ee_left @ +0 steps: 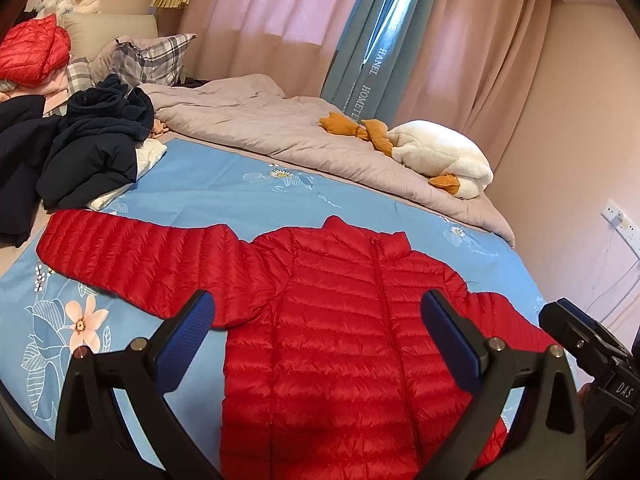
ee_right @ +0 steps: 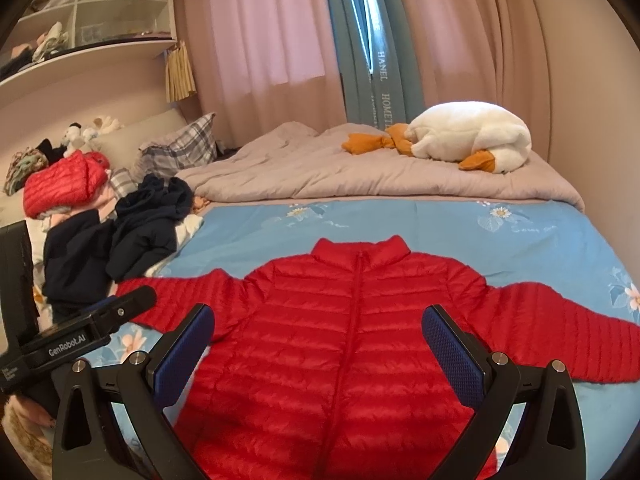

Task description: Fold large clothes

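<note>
Bedroom setting: a blue floral bedsheet (ee_left: 224, 184) covers the near half of the bed, with a grey quilt (ee_left: 256, 120) pushed toward the pink curtains (ee_right: 260, 40) and a plush goose (ee_right: 472, 136) lying on it. A red puffer jacket (ee_right: 352, 320) is laid flat on the sheet, front up, zip closed, collar away from the cameras, both sleeves spread outward. A heap of dark clothes (ee_left: 84, 148) sits just beyond the left sleeve's cuff (whether they touch cannot be told).

The left gripper (ee_left: 316, 320) is held above the jacket's body, fingers spread wide, nothing gripped. The right gripper (ee_right: 318, 332) is likewise spread and empty over the chest panel.

Folding is judged not yet begun; a sleeve fold seems the likely first step.

Risks noted: the quilted shell looks slick and puffy, so a shallow pinch could slip off or catch only the top layer. The left sleeve may be dragged against the dark heap. Trapped air could spring a fold back open.
</note>
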Available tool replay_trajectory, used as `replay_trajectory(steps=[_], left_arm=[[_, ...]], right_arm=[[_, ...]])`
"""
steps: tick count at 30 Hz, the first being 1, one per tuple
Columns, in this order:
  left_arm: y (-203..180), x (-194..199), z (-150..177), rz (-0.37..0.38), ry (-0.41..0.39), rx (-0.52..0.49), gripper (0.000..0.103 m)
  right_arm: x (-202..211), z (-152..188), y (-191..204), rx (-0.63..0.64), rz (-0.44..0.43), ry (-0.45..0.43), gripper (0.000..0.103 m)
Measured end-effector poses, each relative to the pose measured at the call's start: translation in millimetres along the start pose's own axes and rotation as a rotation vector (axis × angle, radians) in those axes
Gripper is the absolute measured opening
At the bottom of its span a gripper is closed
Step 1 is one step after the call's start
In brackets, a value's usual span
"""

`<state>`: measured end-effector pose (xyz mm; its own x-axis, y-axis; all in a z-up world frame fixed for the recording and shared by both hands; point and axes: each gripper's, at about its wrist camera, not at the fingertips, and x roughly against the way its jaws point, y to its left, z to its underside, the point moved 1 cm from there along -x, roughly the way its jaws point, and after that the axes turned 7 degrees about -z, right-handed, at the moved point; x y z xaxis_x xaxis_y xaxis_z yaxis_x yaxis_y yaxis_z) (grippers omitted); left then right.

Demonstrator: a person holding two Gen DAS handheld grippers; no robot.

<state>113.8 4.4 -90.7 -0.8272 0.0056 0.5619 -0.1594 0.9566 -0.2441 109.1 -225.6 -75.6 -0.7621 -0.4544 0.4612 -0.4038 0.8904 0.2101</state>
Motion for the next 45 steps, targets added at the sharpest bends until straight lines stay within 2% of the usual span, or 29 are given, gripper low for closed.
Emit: replay_trajectory(steps=[18,24,38,45], left_arm=[[1,8,-4,0.012,-0.004,0.014,0.103],[0,27,-17,0.051,-0.027,0.081,0.103],[9,24,-5,0.028,-0.018,0.054,0.103],[21,19,-7,0.023,-0.014,0.082,0.103]], right_arm=[[4,-2,4,0.012,-0.014,-0.006,0.103],[12,-3,11,0.02,-0.031,-0.021,0.103],[23,-8,30,0.038,-0.055,-0.068,0.103],[8,-1,35,0.019,-0.084,-0.017,0.103]])
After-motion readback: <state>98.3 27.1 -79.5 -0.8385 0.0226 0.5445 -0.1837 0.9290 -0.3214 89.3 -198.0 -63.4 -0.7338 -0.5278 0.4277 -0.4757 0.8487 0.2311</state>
